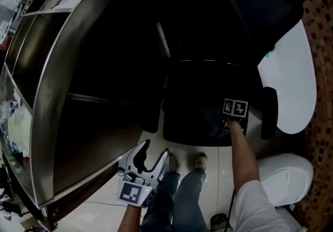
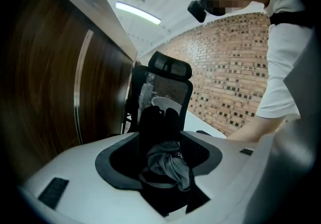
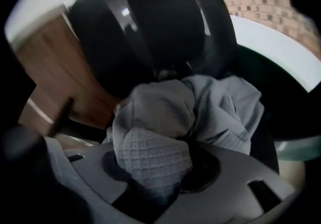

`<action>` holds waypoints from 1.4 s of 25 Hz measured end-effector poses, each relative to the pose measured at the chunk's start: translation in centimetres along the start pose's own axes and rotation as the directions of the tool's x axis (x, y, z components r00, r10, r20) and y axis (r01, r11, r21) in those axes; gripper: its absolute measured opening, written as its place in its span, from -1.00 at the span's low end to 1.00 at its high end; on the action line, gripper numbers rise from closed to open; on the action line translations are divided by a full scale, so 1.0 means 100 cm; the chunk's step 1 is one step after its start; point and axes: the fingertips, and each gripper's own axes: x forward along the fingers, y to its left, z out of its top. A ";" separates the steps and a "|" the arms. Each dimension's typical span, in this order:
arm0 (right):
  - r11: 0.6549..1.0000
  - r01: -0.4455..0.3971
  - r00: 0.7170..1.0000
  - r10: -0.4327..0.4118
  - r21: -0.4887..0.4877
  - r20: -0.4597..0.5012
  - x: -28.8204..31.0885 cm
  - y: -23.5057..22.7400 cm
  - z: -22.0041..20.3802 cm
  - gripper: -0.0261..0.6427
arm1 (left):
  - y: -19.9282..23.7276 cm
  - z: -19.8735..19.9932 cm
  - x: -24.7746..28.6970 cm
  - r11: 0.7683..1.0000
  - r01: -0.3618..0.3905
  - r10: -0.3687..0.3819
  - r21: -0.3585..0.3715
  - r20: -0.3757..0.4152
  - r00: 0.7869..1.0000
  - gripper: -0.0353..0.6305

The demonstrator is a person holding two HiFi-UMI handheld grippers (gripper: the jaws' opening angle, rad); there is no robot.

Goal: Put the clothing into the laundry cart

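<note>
Clamped in the right gripper [image 3: 153, 175]: a light grey garment [image 3: 170, 127], waffle-textured where gripped, smoother and creased in the folds bulging up and to the right of the jaws. Jaws nearly together on that fabric and mostly buried under it. Bundle close against a black office chair [image 3: 165, 22], with headrest and back filling the space behind. In the head view, right arm stretched forward over the chair's dark seat, marker cube near the seat's front edge, the garment itself lost in shadow there.

Left gripper [image 2: 160, 117] low at the person's left side, pointing up and forward, jaws drawn together. Bunched at their root, a dark grey cloth [image 2: 168, 165], apparently pinched between them, though hard to be sure in this light.

Further out: chair standing between a wood-panelled cabinet [image 1: 88, 95] with metal edging on the left and a white round desk [image 1: 294, 80] on the right. White rounded object [image 1: 286, 176] on the floor near the person's right side, just beside the desk. Jeans [image 1: 182, 194] and pale shoes on a light tiled floor [image 1: 218, 150] just before the chair. Brick wall [image 2: 235, 67] behind the chair in the left gripper view
</note>
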 end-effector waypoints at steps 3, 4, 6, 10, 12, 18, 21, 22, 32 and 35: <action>0.996 -0.083 0.990 0.085 -0.021 0.111 -0.032 0.023 0.025 -0.32 | -0.004 0.001 0.001 1.000 0.013 -0.013 -0.008 0.010 1.000 -0.13; 0.995 -0.100 0.984 0.103 -0.028 0.145 -0.045 0.030 0.032 -0.33 | -0.006 0.003 0.002 1.000 0.017 -0.017 -0.013 0.014 1.000 -0.13; 0.991 -0.128 0.968 0.134 -0.045 0.211 -0.073 0.046 0.046 -0.34 | -0.012 0.011 0.002 0.999 0.028 -0.027 -0.021 0.025 0.999 -0.12; 0.984 -0.150 0.933 0.173 -0.095 0.315 -0.139 0.087 0.068 -0.35 | -0.025 0.038 -0.002 0.998 0.054 -0.053 -0.015 0.059 0.997 -0.13; 0.982 -0.142 0.917 0.179 -0.129 0.357 -0.175 0.109 0.074 -0.35 | -0.033 0.053 -0.007 0.998 0.070 -0.069 -0.002 0.072 0.995 -0.13; 0.970 -0.094 0.841 0.198 -0.225 0.503 -0.294 0.171 0.112 -0.35 | -0.055 0.112 -0.024 0.992 0.108 -0.115 0.060 0.135 0.984 -0.13; 0.961 -0.072 0.784 0.220 -0.268 0.580 -0.362 0.200 0.135 -0.35 | -0.062 0.147 -0.038 0.990 0.111 -0.125 0.084 0.180 0.976 -0.12; 0.957 -0.065 0.764 0.231 -0.284 0.603 -0.384 0.210 0.142 -0.35 | -0.064 0.159 -0.044 0.990 0.104 -0.121 0.095 0.193 0.974 -0.13; 0.943 0.041 0.581 0.246 -0.330 0.776 -0.591 0.279 0.166 -0.35 | -0.098 0.275 -0.119 0.980 0.010 -0.084 0.199 0.368 0.926 -0.16; 0.942 0.073 0.541 0.238 -0.327 0.807 -0.628 0.293 0.155 -0.35 | -0.104 0.294 -0.142 0.976 -0.011 -0.081 0.219 0.406 0.910 -0.16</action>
